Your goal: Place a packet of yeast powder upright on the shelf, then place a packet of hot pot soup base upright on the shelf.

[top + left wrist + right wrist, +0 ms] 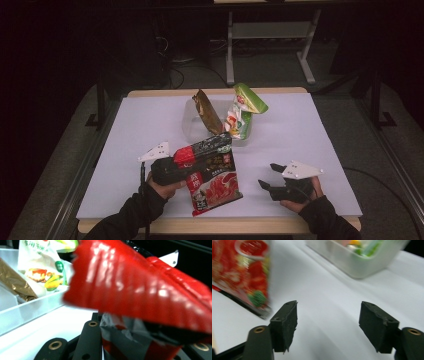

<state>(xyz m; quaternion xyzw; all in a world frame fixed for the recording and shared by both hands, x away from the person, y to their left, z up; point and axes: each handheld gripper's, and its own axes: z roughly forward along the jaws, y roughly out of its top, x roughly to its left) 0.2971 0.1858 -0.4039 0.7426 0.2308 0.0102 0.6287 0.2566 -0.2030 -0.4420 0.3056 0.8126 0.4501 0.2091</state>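
A red and black snack packet hangs tilted above the table's front middle, and my left gripper is shut on its upper left edge. In the left gripper view the packet's crinkled red top lies between the black jaws. At the front right, my right gripper rests low over the table, pointing left toward the packet. Its jaws stand wide open, with nothing but white table between them. The packet shows at the left of that view, apart from the jaws.
A clear plastic tub stands at the middle back of the pale table. Upright in it are a brown packet and a green and white packet. Floor, cables and a desk frame lie beyond.
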